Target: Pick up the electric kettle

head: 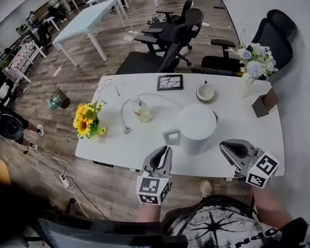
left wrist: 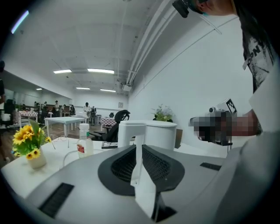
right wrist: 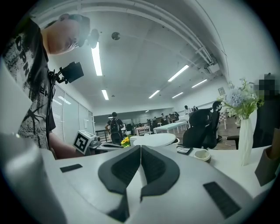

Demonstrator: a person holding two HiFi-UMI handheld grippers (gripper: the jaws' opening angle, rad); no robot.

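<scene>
The white electric kettle point(head: 198, 128) stands near the front edge of the white table point(head: 118, 144), its handle point(head: 171, 137) pointing left. My left gripper point(head: 160, 155) is shut and empty, just in front of the handle and short of it. To the right of the kettle my right gripper point(head: 231, 150) is also shut and empty, over the table edge. In the left gripper view the shut jaws point(left wrist: 139, 146) point at the kettle point(left wrist: 153, 133). The right gripper view has the kettle's lid point(right wrist: 154, 140) beyond the shut jaws point(right wrist: 141, 151).
A sunflower vase point(head: 87, 121) stands at the table's left. A small bottle point(head: 141, 112) and a white cable point(head: 125, 118) lie mid-table. Further back are a dark frame point(head: 169, 81), a cup point(head: 205, 92), a flower vase point(head: 251, 68) and a brown box point(head: 265, 102). Office chairs point(head: 172, 35) stand behind.
</scene>
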